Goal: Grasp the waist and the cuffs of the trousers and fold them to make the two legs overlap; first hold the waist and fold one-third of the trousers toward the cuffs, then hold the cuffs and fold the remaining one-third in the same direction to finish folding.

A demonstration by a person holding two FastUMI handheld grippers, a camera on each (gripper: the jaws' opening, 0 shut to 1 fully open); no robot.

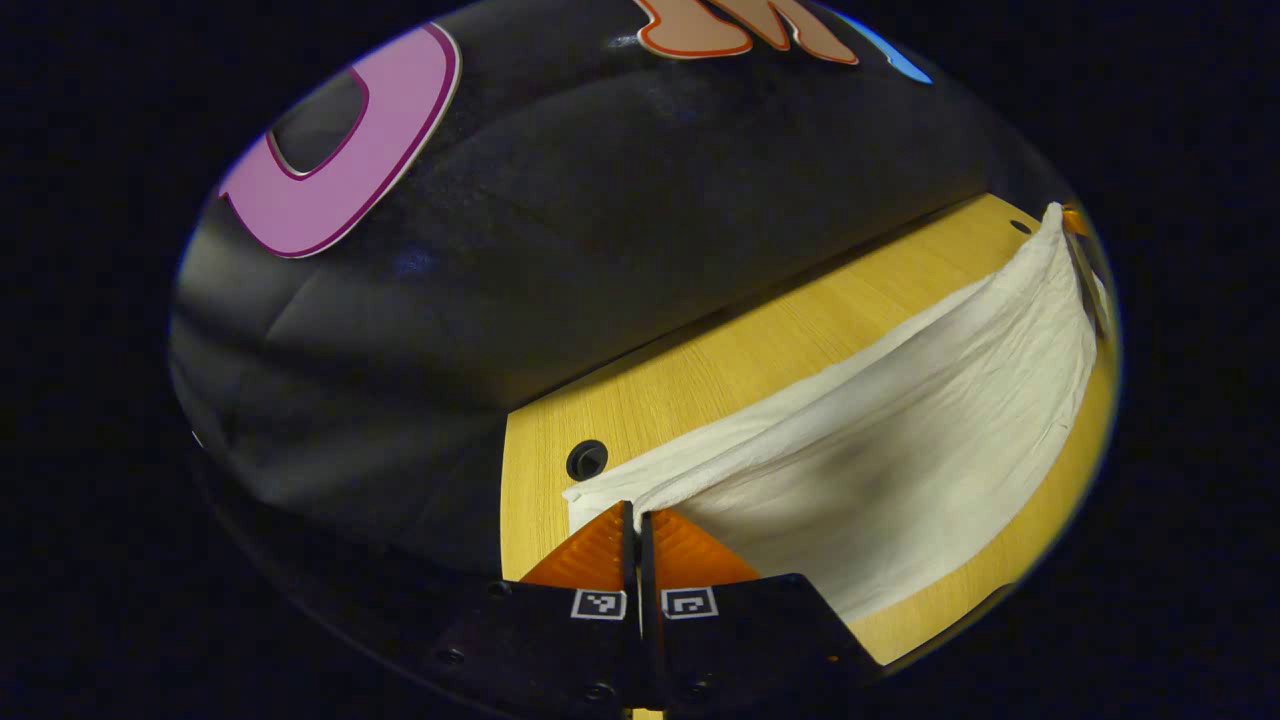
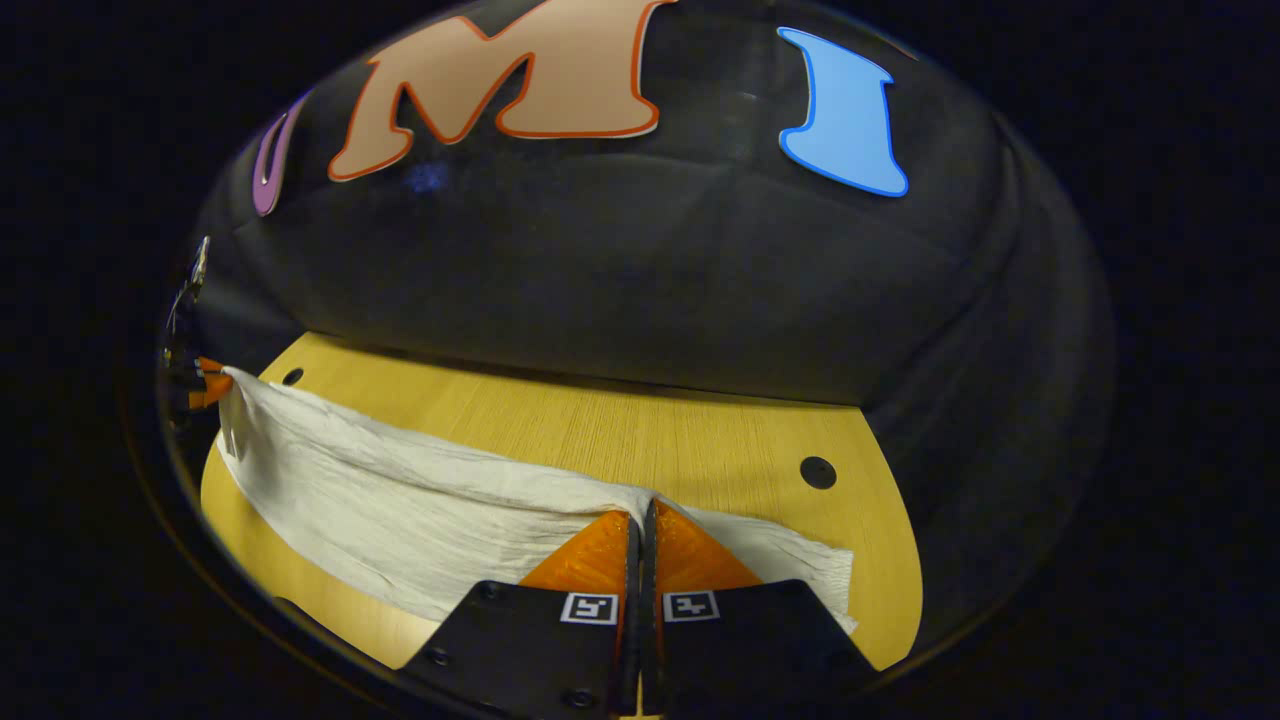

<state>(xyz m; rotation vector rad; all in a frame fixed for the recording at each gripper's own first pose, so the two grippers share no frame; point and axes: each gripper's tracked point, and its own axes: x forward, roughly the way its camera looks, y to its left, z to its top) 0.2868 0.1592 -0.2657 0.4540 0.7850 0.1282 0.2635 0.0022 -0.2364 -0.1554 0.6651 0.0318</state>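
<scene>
Left gripper view: left gripper (image 1: pixel 637 520) has jaws clamped on one end of the white crinkled cotton trousers (image 1: pixel 900 440), edge lifted off the light wooden worktop (image 1: pixel 680 390). Cloth runs taut to the far end, where the right gripper (image 1: pixel 1075 222) holds it.

Right gripper view: right gripper (image 2: pixel 645 525) jaws likewise clamped on the trousers' edge (image 2: pixel 400 500); the left gripper (image 2: pixel 205 385) sits at far left. Lower cloth rests on worktop (image 2: pixel 620 430).

Judgement: leg-overlap fold in hand. Next: carry both ends across evenly, w/ tension kept. Which end is the waist: cannot tell. The cloth's end corner shows better in left gripper view.
</scene>
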